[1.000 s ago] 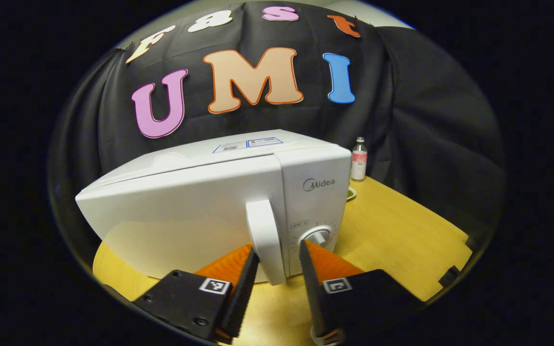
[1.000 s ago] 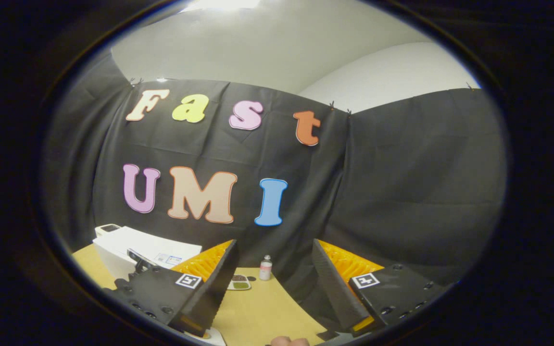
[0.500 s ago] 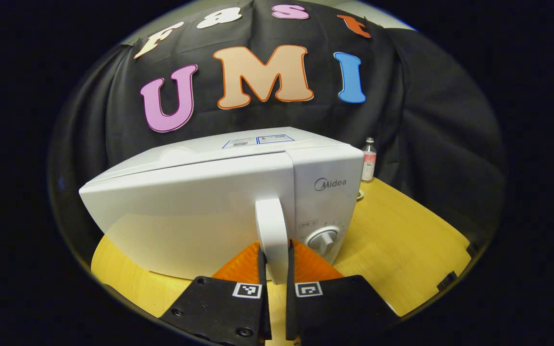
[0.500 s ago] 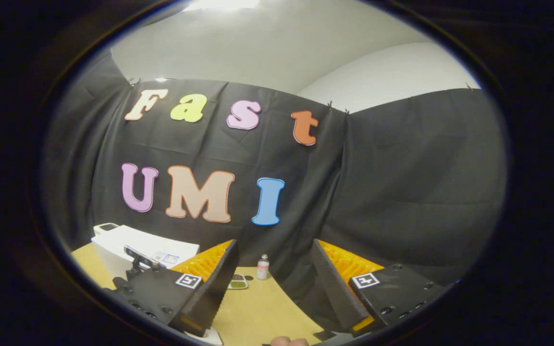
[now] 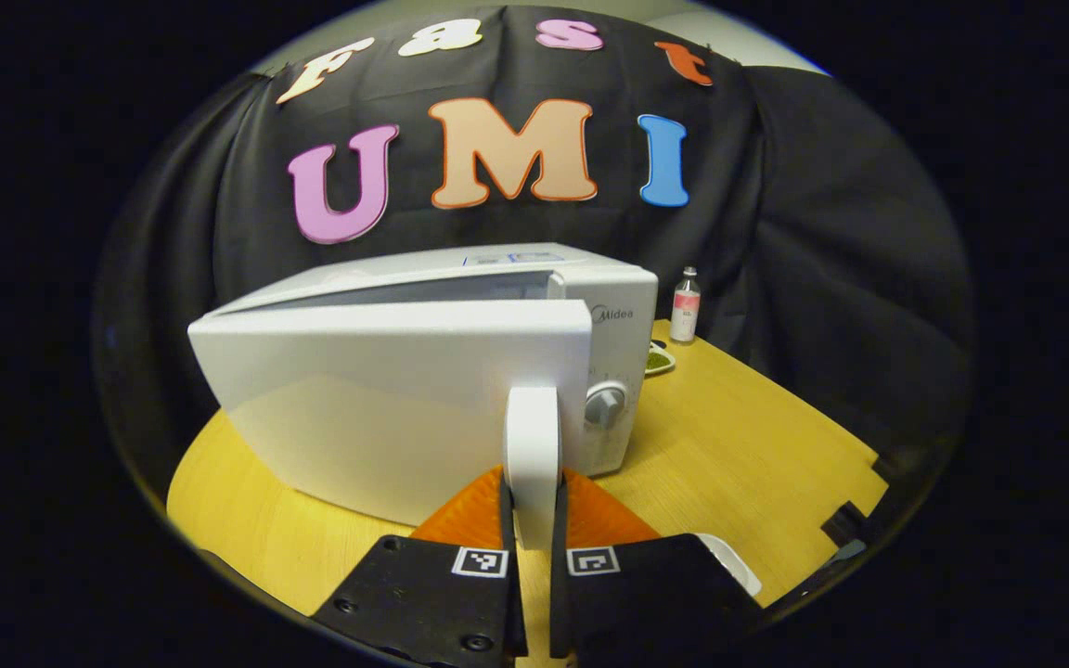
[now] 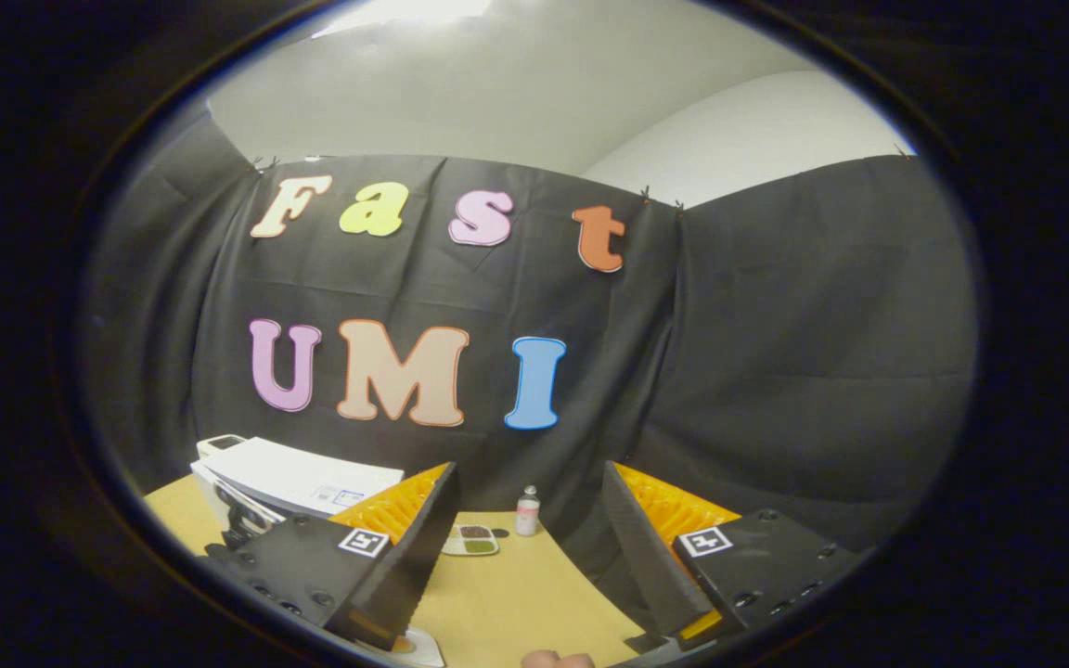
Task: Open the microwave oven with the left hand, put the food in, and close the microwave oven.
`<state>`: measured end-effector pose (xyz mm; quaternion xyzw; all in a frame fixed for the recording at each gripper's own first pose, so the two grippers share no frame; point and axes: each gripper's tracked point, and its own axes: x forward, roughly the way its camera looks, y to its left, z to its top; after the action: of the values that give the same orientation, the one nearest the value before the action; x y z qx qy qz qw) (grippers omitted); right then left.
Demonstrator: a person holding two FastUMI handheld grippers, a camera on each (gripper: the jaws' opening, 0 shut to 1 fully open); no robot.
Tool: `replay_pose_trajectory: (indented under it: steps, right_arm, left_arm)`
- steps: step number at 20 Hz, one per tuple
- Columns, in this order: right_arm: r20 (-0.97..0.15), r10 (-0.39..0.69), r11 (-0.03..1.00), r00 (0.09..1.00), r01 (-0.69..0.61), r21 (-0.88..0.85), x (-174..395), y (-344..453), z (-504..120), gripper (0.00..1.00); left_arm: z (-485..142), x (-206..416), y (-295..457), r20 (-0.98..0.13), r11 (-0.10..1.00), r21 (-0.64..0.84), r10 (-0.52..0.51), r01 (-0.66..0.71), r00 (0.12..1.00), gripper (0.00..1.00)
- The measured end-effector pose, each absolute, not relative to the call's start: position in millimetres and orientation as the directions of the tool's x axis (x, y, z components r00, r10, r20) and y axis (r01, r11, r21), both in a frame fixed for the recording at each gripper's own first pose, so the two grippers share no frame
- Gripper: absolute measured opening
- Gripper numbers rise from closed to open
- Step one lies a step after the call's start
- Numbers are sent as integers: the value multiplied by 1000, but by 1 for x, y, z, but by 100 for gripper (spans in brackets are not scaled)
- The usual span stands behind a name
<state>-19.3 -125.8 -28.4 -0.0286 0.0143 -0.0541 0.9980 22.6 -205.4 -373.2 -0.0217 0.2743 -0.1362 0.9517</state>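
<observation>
You have the left gripper (image 5: 532,547) clamped on the microwave's door handle (image 5: 532,445), both fingers pressed to its sides low down, and the door (image 5: 395,399) stands a little ajar: a dark gap shows along its top edge where it has parted from the microwave (image 5: 534,269). So you are in the opening step, with the door only partly swung.

Judging from this, your next move is to draw the handle toward you along the arc of the hinge, which looks to sit at the door's far left edge. Pull straight and you may drag the whole oven across the table; follow the curve and let the gripper turn with the handle. Open it wide enough for the food to pass.

Your right gripper (image 6: 527,566) is held above the table with its jaws wide apart and nothing between them. The food, a small dish (image 6: 470,540) with dark and green portions, sits on the table (image 6: 516,603) toward the back, just beside a small bottle (image 6: 527,511) and to the right of the microwave. In the left gripper view the dish (image 5: 656,358) peeks out from behind the oven's control side, below the knob (image 5: 605,405).

The table is a light wooden top, mostly bare, with a white rim (image 5: 729,561) of something near its front edge that I cannot identify. Black cloth hangs all round the booth, with pale wall above it.
</observation>
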Motion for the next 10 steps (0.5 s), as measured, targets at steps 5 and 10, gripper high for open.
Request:
replay_pose_trajectory:
  steps: [5, 10]
  right_arm:
    - [-59, -16, 1000, 998, 17, 24, -10, -94, -52, 97]
    - [-105, 54, 998, 993, -50, 42, -6, -60, -85, 97]
  left_arm:
    - [-364, -25, -176, -515, 957, -124, -289, 264, 807, 9]
    - [-358, -76, -129, -514, 957, -118, -286, 264, 809, 7]
